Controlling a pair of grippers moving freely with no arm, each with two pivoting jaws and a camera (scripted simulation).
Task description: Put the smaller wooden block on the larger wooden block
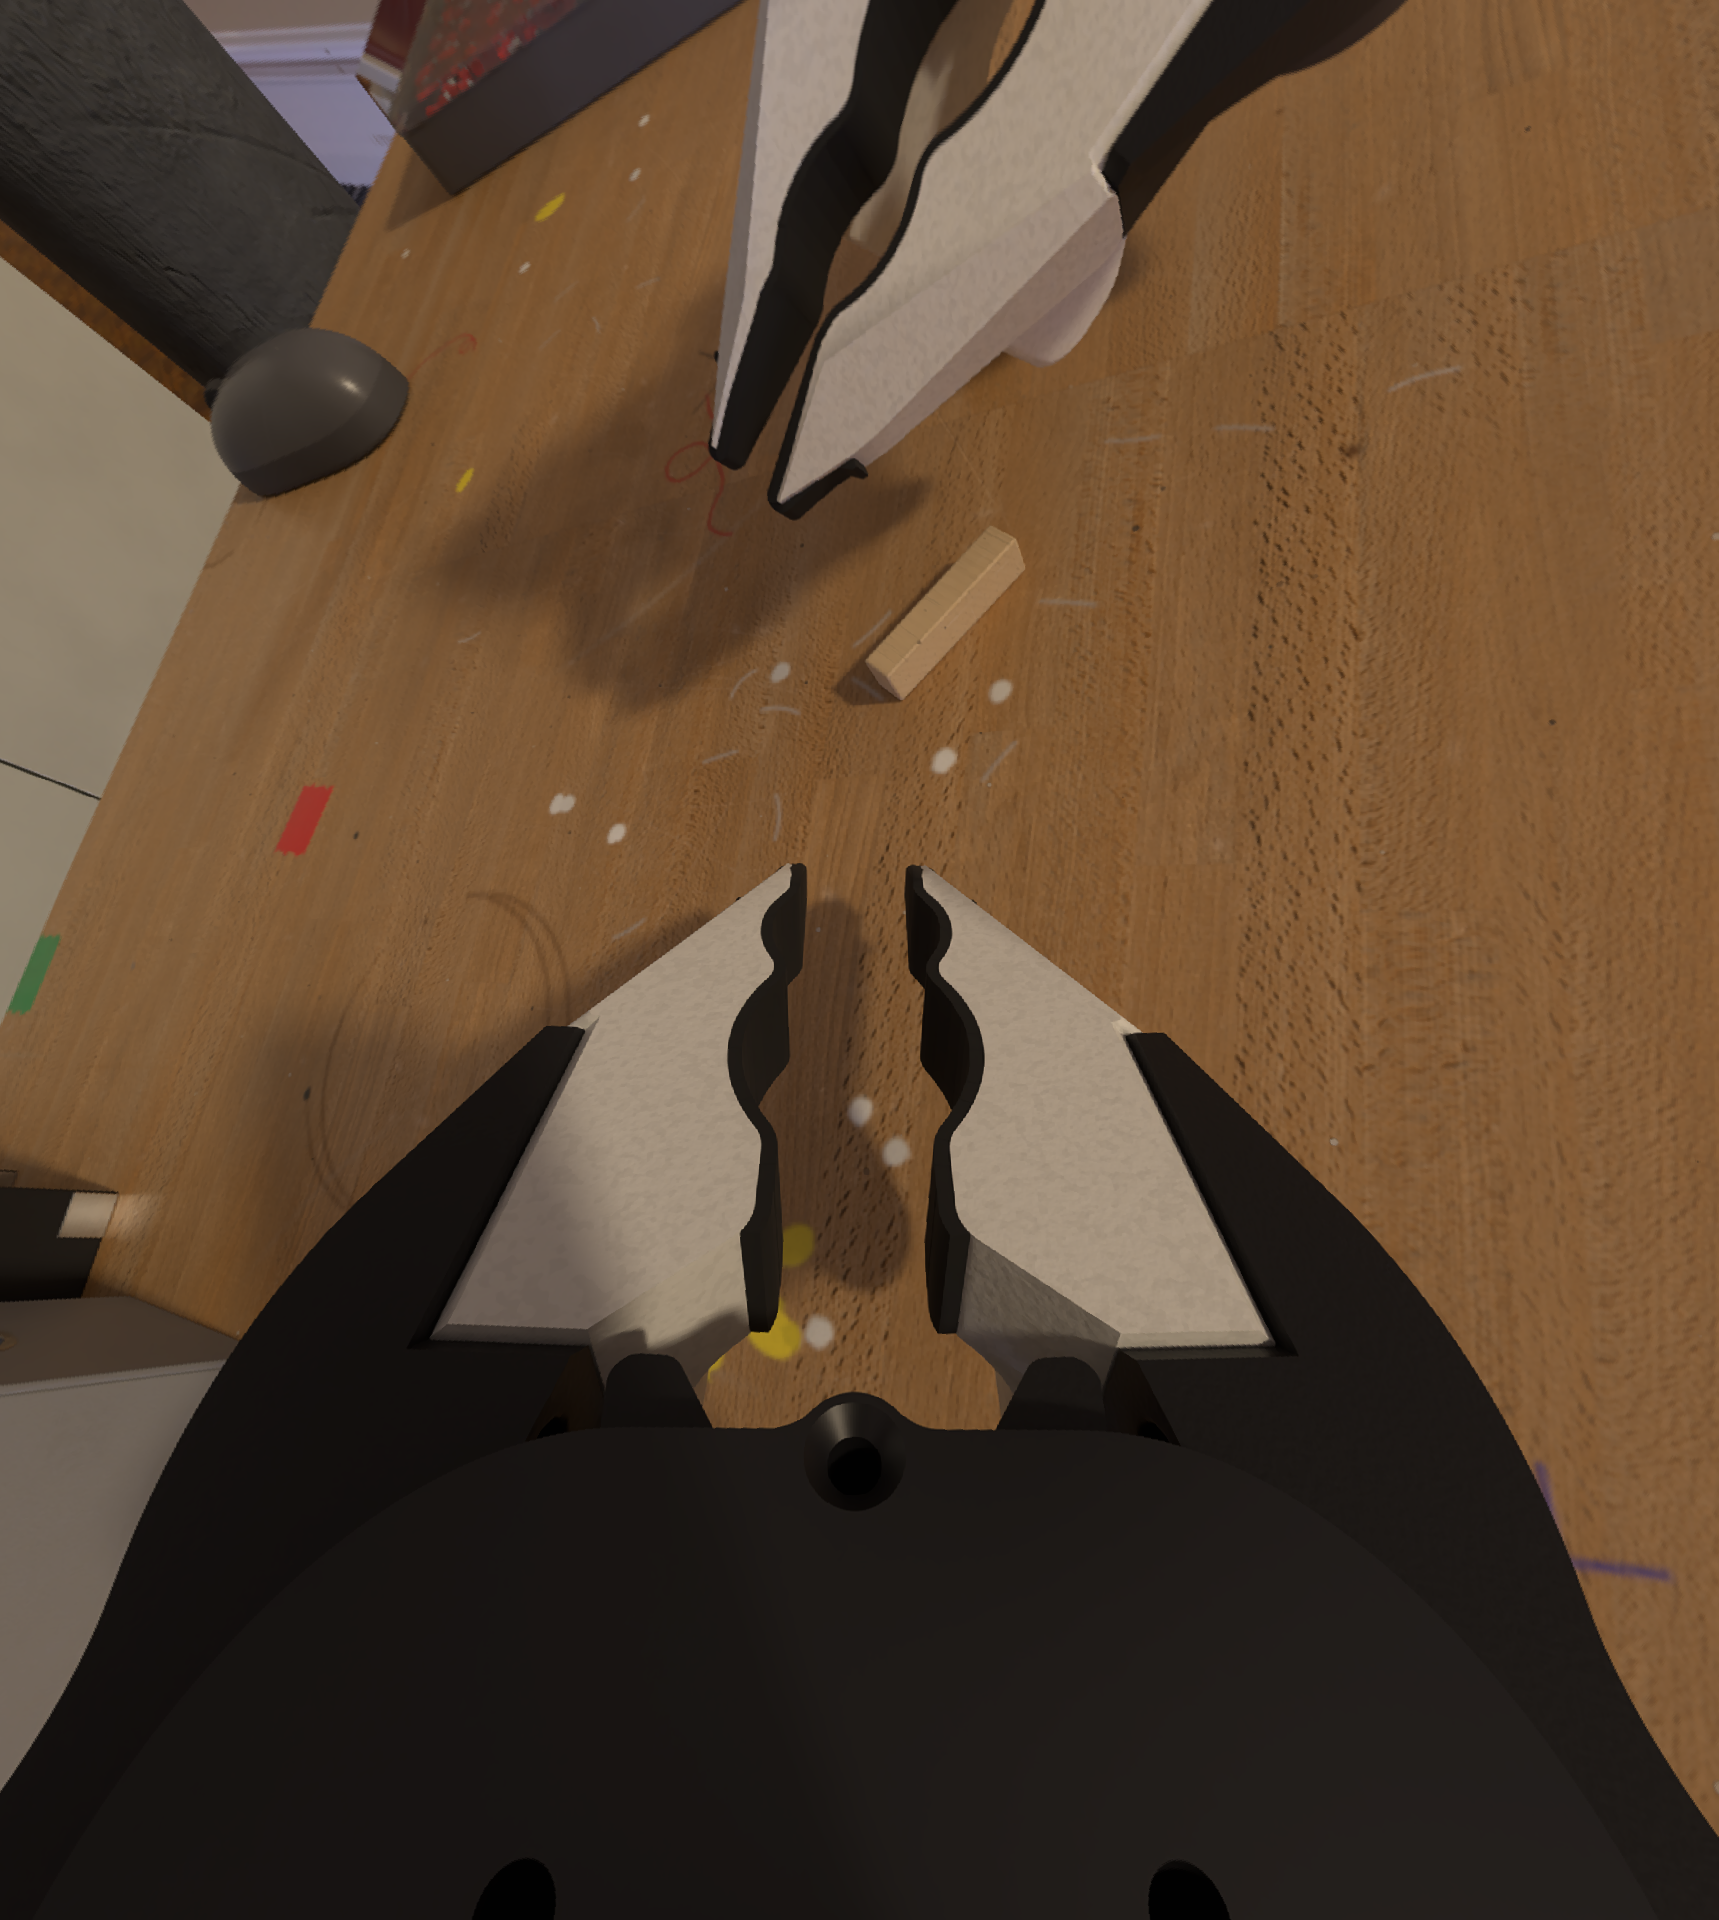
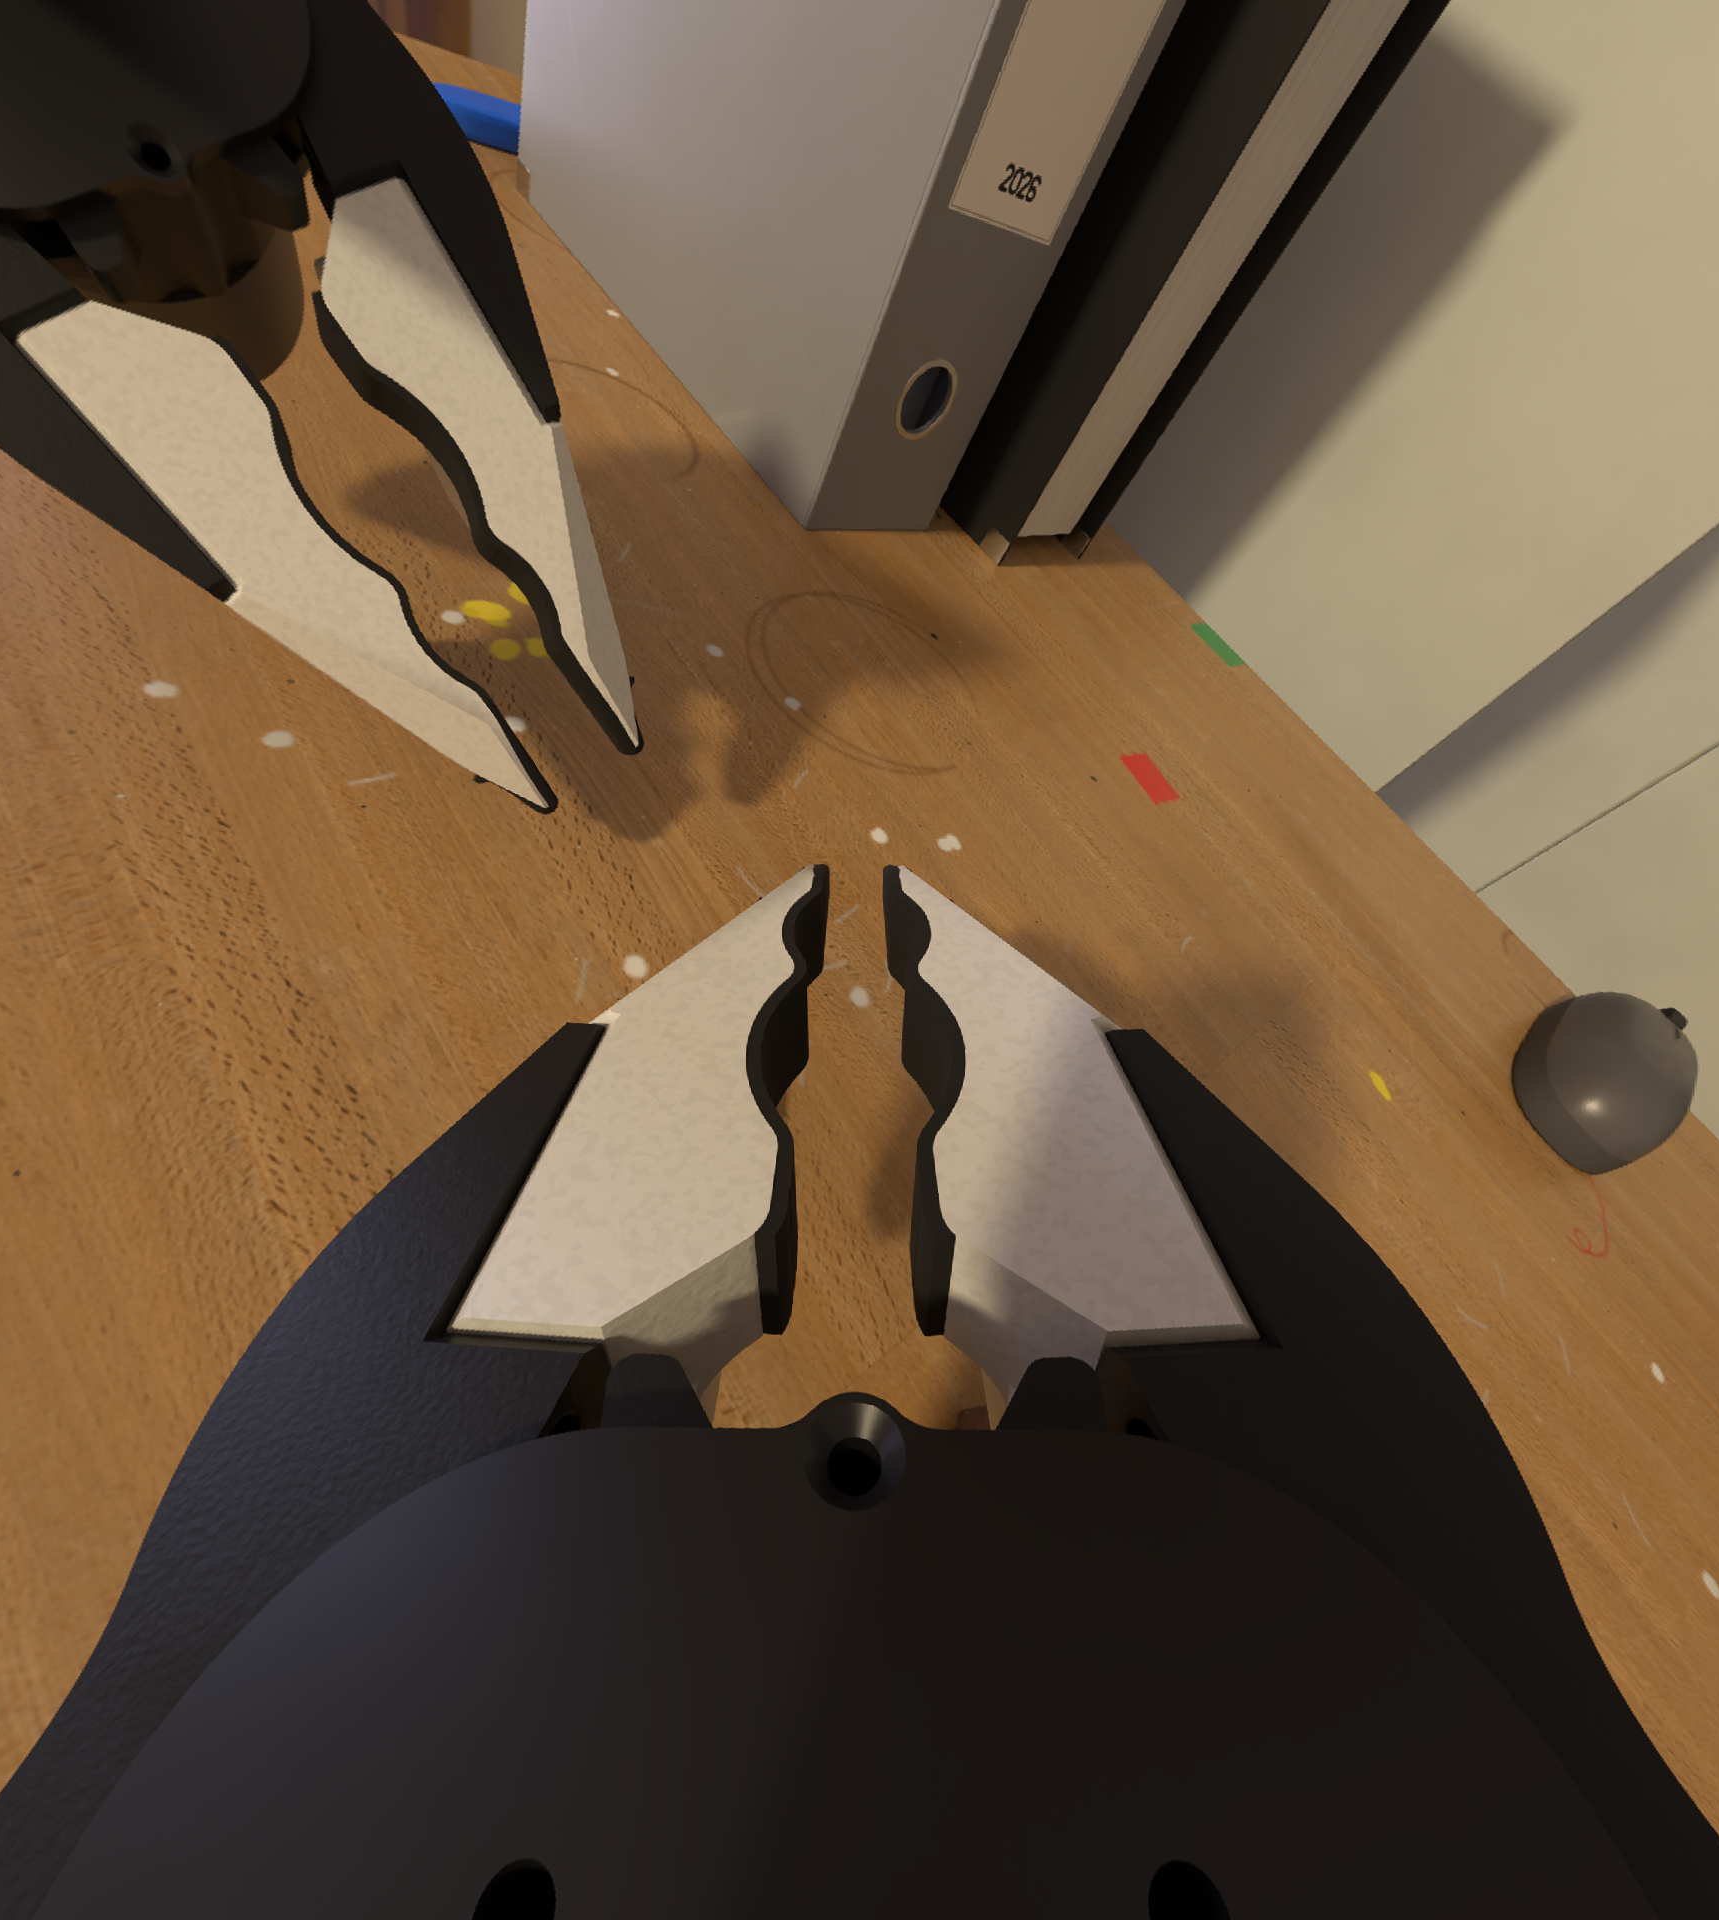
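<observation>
**Two grippers over a marked tabletop, one block in view**

Left black-and-white two-finger gripper (image 1: 855, 871): jaws spread a little, empty, above the paint-flecked wooden tabletop (image 1: 1354, 831). Right black-and-white two-finger gripper (image 2: 855, 871): jaws narrowly parted, empty. Pale rectangular wooden block (image 1: 946, 614): lying flat between the two grippers, touching neither. Grey dome-shaped object (image 1: 306, 411): near the tabletop edge. Grey ring binder (image 2: 834, 260): upright, against the wall.

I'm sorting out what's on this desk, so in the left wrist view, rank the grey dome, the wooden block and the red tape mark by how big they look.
Largest to smallest, as they look in that view:
1. grey dome
2. wooden block
3. red tape mark

The dome and block lie farther from the camera than the tape, so the order probably holds in reality too.
</observation>
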